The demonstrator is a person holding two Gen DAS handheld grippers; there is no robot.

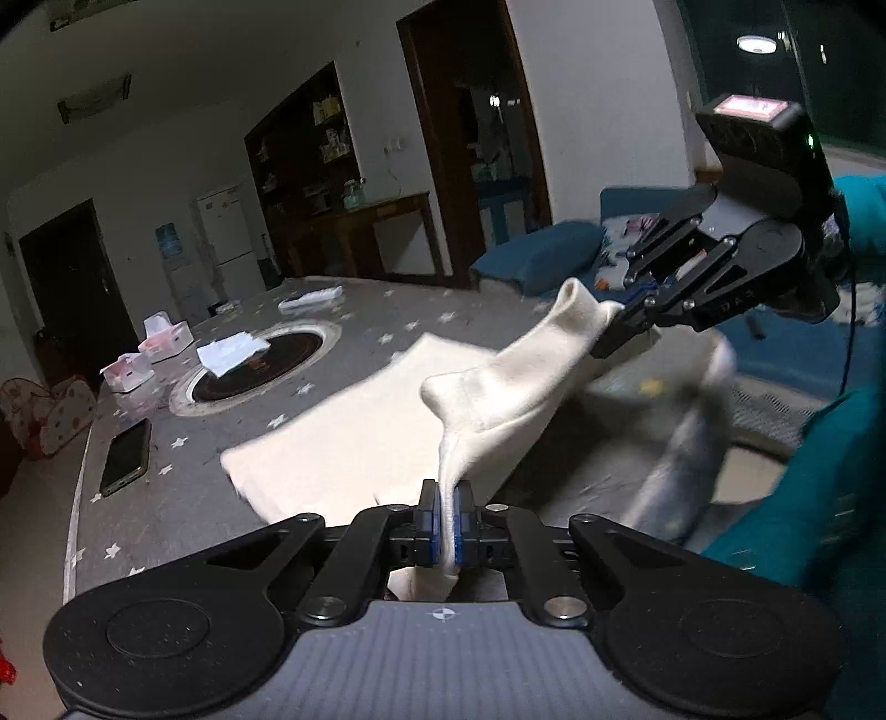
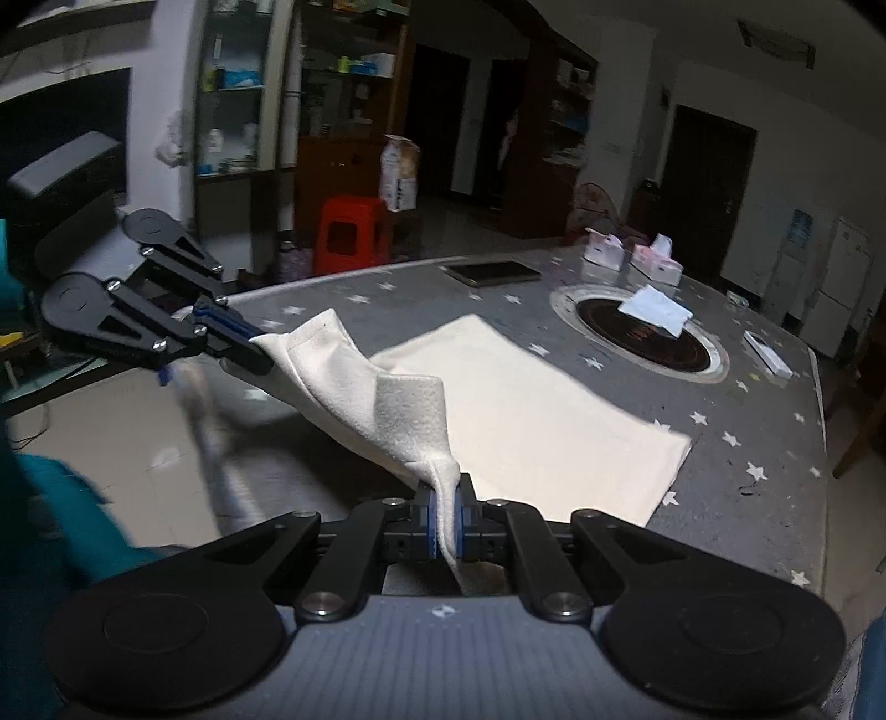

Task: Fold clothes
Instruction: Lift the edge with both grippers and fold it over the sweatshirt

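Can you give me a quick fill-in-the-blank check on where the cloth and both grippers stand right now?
1. The left gripper is shut on the ____ cloth.
2. The right gripper grips the cloth's near ____.
3. The cloth's far part lies on the grey, ____-patterned table cover.
4. A dark ____ lies flat near the table's edge.

Missing: cream; edge; star; phone

Dim indoor scene, lit ceiling lamp (image 1: pixel 756 44) at one o'clock, heavy fisheye bending and dark vignette at corners, motion blur on teal sleeve (image 1: pixel 803 476), grainy shadows in doorways.
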